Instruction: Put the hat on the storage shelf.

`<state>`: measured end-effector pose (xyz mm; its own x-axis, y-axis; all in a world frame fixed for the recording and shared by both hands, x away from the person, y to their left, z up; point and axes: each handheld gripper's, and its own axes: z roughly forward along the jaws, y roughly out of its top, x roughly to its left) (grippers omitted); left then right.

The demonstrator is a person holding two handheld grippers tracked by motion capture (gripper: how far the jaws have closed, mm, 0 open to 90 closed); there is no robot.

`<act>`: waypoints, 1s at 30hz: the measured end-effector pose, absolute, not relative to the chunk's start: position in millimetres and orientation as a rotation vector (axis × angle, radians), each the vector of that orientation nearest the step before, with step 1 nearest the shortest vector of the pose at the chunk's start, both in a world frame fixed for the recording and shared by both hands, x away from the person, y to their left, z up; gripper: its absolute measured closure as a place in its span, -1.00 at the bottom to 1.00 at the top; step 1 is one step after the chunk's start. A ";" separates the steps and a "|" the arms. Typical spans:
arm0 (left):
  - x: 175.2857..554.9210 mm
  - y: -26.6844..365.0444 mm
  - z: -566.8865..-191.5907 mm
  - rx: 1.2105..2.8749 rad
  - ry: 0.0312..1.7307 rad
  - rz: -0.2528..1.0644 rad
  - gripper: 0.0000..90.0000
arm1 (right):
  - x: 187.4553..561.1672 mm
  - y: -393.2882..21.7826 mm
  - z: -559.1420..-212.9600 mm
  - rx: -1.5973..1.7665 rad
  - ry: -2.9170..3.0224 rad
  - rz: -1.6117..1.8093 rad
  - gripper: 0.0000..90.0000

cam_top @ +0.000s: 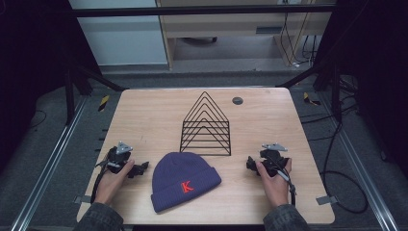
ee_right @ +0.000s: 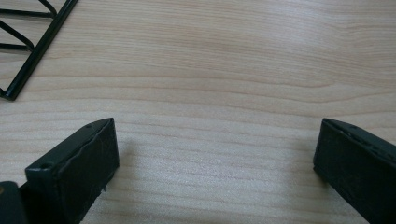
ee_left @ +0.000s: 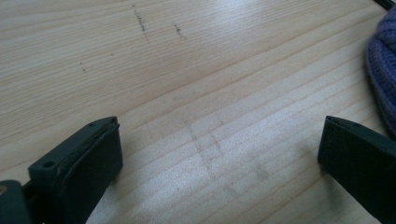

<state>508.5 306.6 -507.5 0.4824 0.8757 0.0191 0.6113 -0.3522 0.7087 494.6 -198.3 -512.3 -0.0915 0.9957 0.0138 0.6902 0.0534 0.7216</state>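
Pale wood-grain desk [cam_top: 144, 120], dark room around. Navy ribbed-knit beanie [cam_top: 185, 180] with red K lies flat at near edge, between our hands, cuff toward us. Left tongs [cam_top: 143, 168] just beside its left side, jaws wide, nothing between them; we see knit edge [ee_left: 384, 70] past one jaw. Right tongs [cam_top: 250, 163] near its right side, wide too, empty. Both probably poised for pickup. Behind beanie: black wire rack [cam_top: 206, 125], nested triangular frames, likely its perch.
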 end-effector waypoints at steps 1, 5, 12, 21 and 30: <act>508.4 305.8 -505.8 2.105 1.224 0.519 -1.00 | 494.7 -198.7 -512.2 1.676 1.847 0.803 -0.99; 506.8 302.6 -499.4 2.108 1.212 0.512 -0.92 | 493.5 -200.6 -509.0 1.631 1.917 0.851 -0.84; 494.5 299.6 -479.6 2.043 1.172 0.461 -0.90 | 474.9 -186.8 -492.9 1.494 2.050 0.946 -0.74; 479.3 277.1 -458.8 2.039 1.134 0.429 -0.87 | 458.3 -167.2 -480.9 1.318 2.206 1.024 -0.62; 478.9 239.4 -457.8 2.144 1.107 0.414 -0.73 | 457.0 -158.7 -476.7 1.259 2.259 1.039 -0.51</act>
<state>478.9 239.4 -457.8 0.5875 0.8087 -0.0274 0.5927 -0.4071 0.6950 457.0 -158.7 -476.7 -0.5421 0.8391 0.0449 0.5802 0.3352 0.7423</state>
